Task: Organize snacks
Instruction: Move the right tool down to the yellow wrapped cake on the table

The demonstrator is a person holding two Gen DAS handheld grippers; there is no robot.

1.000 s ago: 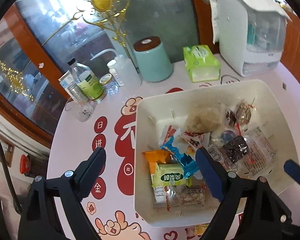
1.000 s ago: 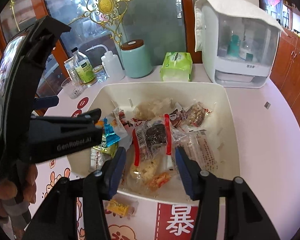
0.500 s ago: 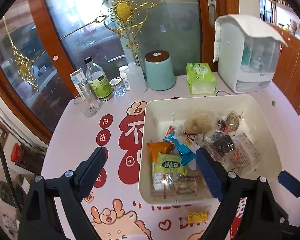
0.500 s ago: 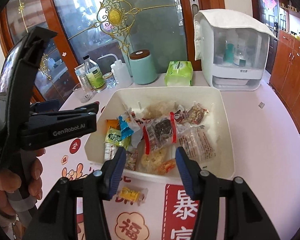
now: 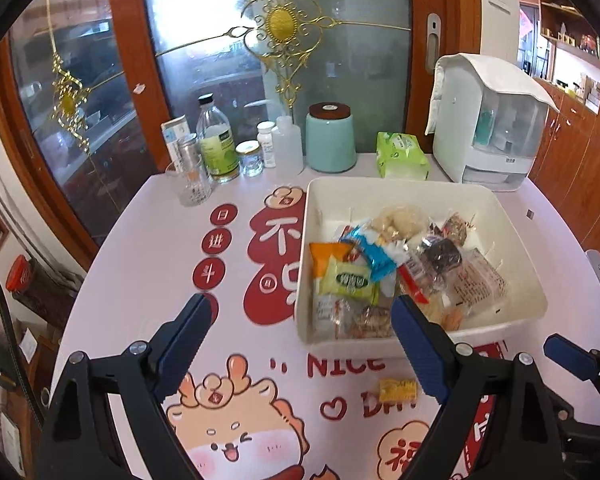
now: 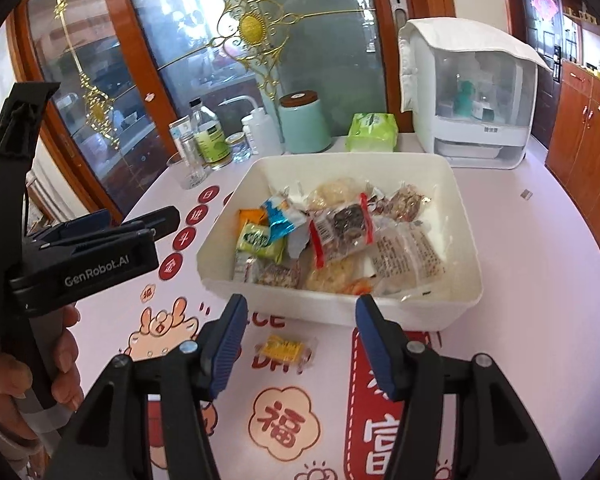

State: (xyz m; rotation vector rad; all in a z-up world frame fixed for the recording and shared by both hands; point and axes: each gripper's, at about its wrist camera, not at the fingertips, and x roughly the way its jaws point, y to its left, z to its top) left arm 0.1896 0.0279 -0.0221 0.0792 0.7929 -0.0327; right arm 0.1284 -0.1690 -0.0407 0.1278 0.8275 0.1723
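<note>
**One stray snack, outside the bin**

Round table (image 6: 540,240) with a pink cartoon cover, glass doors behind. White bin (image 6: 466,240) of wrapped snacks sits mid-table. Yellow snack packet (image 6: 286,349) lies on the cover just beside the bin's near wall. Light, crinkly, slippery wrapper; pinch across its middle. Your right gripper (image 6: 298,344) is opening, empty, above it. Left gripper (image 5: 300,344) stands wide, empty.

Snacks (image 6: 332,236) in bin (image 6: 464,220); 1 candy (image 6: 285,349) before it.
</note>
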